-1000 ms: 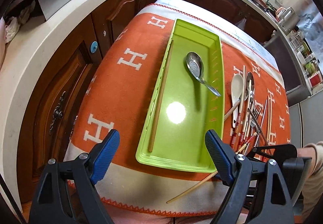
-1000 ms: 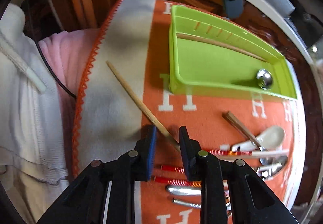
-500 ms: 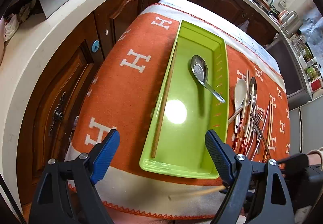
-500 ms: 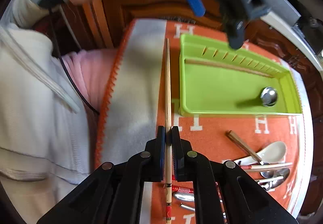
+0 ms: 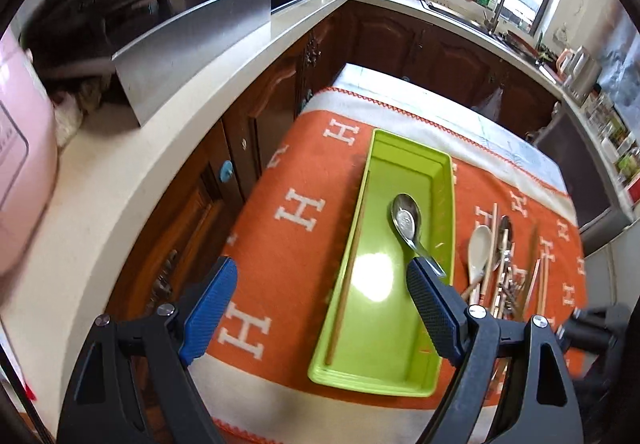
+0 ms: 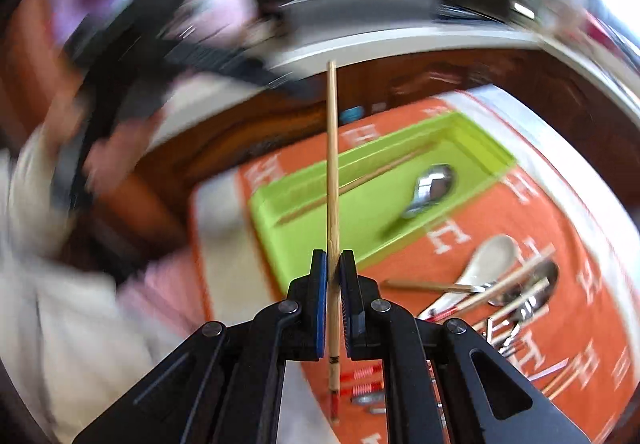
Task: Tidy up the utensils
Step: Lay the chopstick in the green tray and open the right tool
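Kitchen with dark wooden cabinets [image 5: 420,43], orange H-patterned cloth [image 5: 288,211] over worktop, lime green plastic tray [image 5: 444,171] on it holding steel spoon [image 5: 406,217], left gripper [image 5: 320,308] fingers wide, right gripper [image 6: 333,276] fingers clamping bamboo chopstick [image 6: 332,147] above tray.

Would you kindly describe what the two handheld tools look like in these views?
Both the left tool and right tool have black plastic scissor-like arms with silver rivets. Their fingers carry blue textured pads. No markings are visible.
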Demonstrator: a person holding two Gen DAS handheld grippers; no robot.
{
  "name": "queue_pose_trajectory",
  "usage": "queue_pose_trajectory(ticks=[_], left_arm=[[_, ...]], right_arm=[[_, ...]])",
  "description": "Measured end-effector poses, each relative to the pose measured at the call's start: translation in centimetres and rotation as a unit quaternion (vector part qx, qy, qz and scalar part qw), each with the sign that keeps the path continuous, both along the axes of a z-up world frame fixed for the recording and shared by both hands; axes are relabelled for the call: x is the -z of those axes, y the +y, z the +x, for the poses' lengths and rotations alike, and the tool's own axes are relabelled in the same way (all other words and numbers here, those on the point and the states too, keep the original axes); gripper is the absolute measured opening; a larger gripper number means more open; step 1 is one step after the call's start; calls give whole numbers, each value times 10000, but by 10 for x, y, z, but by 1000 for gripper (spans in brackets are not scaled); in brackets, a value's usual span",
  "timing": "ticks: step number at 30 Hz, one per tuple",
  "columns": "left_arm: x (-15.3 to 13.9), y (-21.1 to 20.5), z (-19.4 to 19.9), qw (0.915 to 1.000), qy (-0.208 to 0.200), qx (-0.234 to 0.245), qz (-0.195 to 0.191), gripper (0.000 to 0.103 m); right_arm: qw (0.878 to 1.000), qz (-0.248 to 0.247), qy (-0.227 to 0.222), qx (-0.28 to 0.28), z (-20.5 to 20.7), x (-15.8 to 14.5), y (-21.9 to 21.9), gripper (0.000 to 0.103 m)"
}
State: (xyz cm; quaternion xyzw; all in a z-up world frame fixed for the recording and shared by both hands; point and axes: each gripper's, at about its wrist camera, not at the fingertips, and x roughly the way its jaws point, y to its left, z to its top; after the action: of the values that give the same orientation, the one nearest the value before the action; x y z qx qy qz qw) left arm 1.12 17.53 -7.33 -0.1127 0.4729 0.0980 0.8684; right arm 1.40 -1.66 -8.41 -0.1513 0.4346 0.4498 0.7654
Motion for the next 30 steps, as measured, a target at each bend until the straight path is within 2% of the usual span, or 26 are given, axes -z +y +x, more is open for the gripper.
queue_pose_trajectory(ticks=[2, 4, 6, 8, 10, 14, 19, 21, 22, 23, 30], left_arm=[[3, -6, 4, 9999, 55, 101, 128, 85], [5, -11, 6, 9995, 78, 174, 270, 85], [8, -18, 7, 9986, 89, 238, 457, 85], [10, -21, 7, 9977, 94, 301, 597, 85], [11, -22, 8, 9973, 91, 353, 632, 85], [15, -23, 8, 9971, 113, 407, 629, 85], [22, -25, 9, 9969, 190, 467, 598, 85], [24, -25, 9, 9970, 195, 474, 585, 85], [24, -25, 9, 9970, 196, 481, 575, 85], [24, -26, 9, 9970, 194, 494, 561, 85], [22, -38, 9, 9965, 152, 694, 433, 85]], right_arm=[[9971, 229, 414, 598, 26, -1, -4, 6], [9871, 438, 930, 1228, 51, 1, -9, 6], [9667, 772, 1576, 1865, 77, 6, -15, 6], [9485, 968, 2041, 2222, 96, 14, -15, 6], [9351, 1133, 2318, 2428, 111, 22, -9, 6], [9195, 1249, 2634, 2636, 131, 40, 5, 6], [9248, 903, 2632, 2594, 152, 63, 40, 7], [9276, 652, 2543, 2659, 159, 74, 51, 18], [9284, 555, 2445, 2743, 158, 76, 54, 29], [9290, 532, 2365, 2795, 157, 76, 55, 36], [9353, 532, 1790, 3006, 140, 54, 36, 37]])
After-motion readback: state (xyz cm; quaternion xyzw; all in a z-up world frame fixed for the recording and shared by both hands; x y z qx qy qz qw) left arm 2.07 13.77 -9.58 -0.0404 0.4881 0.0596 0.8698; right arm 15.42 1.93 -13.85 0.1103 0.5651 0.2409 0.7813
